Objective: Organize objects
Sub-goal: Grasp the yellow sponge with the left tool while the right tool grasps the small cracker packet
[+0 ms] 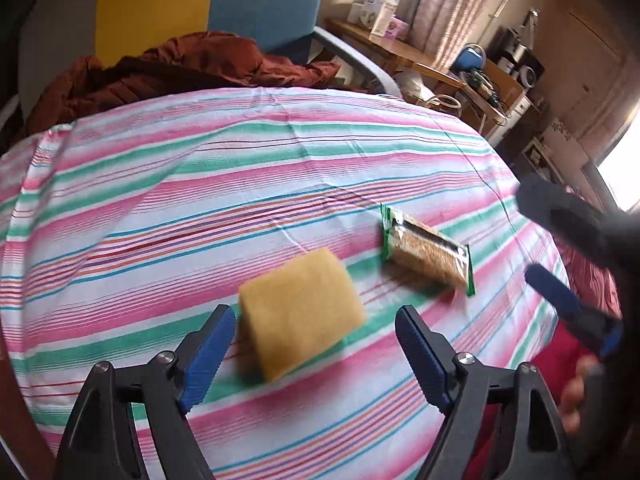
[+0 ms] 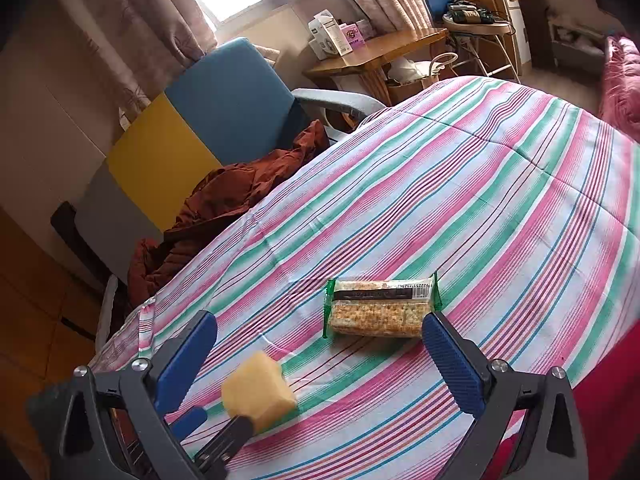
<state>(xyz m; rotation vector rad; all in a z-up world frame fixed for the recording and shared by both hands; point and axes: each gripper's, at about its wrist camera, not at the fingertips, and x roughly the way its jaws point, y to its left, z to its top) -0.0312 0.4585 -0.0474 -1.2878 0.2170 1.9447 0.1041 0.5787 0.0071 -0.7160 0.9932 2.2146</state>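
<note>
While both grippers hang spread and empty, the left gripper point(image 1: 316, 346) flanks the yellow sponge point(image 1: 300, 312) on the striped cloth point(image 1: 160, 200); cracker packet point(image 2: 380, 308) lies nearby, ahead of the right gripper point(image 2: 320, 360). Lower squarely, pinch the sponge mid-body.

A rust-brown jacket point(image 2: 224, 208) lies on the blue-and-yellow chair point(image 2: 236, 96).

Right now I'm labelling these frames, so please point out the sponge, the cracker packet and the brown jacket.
sponge point(image 1: 300, 312), left wrist view, middle of its top face.
cracker packet point(image 2: 378, 312), right wrist view, middle of the clear wrapper.
brown jacket point(image 2: 224, 208), right wrist view, on its crumpled folds.
</note>
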